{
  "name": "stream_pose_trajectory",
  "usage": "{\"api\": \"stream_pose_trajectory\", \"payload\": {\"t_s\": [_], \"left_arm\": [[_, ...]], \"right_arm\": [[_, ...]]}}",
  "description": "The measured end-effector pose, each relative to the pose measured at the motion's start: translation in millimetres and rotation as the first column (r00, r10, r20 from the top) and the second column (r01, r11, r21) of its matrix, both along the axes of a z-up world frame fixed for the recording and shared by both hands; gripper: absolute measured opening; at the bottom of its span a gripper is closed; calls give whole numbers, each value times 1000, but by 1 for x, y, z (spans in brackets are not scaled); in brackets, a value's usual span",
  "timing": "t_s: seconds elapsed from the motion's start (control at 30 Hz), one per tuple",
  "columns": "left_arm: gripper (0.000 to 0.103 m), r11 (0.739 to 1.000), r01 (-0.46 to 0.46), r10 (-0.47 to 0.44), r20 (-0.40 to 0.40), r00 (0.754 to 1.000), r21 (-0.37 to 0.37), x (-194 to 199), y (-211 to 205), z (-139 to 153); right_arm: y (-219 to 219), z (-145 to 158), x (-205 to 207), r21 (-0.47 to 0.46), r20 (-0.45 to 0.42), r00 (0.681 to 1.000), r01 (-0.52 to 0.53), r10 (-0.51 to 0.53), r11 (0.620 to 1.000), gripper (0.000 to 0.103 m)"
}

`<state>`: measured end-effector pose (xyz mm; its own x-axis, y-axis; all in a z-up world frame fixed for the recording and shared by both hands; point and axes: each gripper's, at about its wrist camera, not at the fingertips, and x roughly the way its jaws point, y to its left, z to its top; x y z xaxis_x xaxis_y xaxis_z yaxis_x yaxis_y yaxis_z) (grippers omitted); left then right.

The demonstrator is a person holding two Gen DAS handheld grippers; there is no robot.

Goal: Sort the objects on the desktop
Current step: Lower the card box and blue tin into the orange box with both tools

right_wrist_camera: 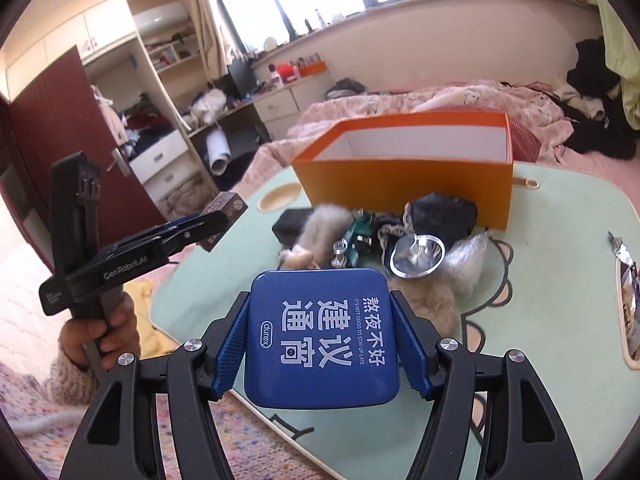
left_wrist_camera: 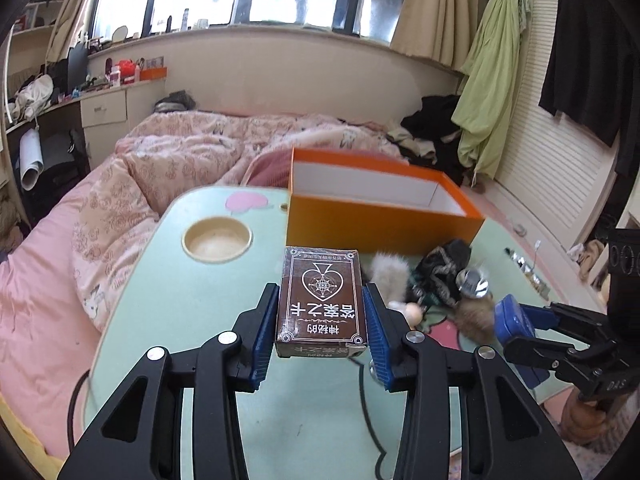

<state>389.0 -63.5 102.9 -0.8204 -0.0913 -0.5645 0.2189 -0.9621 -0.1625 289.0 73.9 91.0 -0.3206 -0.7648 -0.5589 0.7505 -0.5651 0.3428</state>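
Between the left tongs [left_wrist_camera: 322,314], a brown card box [left_wrist_camera: 322,308].

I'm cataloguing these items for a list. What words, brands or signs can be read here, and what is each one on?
"熬夜不好", "建议通宵", "IT'S NOT GOOD TO STAY UP LATE", "durex": blue tin in the right gripper.
"神秘的", "答案之书", with a spade emblem: brown box in the left gripper; its small line by the far edge is too small to read.
"GenRobot.AI": left gripper's side, right wrist view.
"DAS": right gripper's side, partly cut off.
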Motion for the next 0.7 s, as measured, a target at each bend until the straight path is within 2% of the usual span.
{"api": "stream_pose_trajectory", "payload": {"t_s": [0.13,0.23,0.33,0.47,0.57,0.63,0.7], "left_arm": [[42,999,24,-24,-32,999,-23,-16,1,21],[42,998,49,-50,-46,998,-30,-45,0,37],[42,996,83,-83,-14,996,-14,-89,-3,42],[43,994,110,-111,69,991,12,-151,-7,34],[53,992,103,-115,180,977,74,-192,-14,19],[53,988,98,-120,200,972,119,-197,-17,14],[57,986,105,-127,176,976,130,-187,-17,14]], "right_arm": [[0,25,-12,-1,-57,998,40,-40,999,66],[-4,45,-40,-5,-69,993,98,-98,995,66],[-14,54,-78,-8,-24,990,142,-142,990,66],[-33,48,-135,28,64,974,216,-218,976,67],[-38,42,-167,33,142,951,273,-274,962,69],[-34,44,-173,13,168,941,296,-294,955,73],[-26,49,-165,-22,152,947,288,-282,957,77]]}}
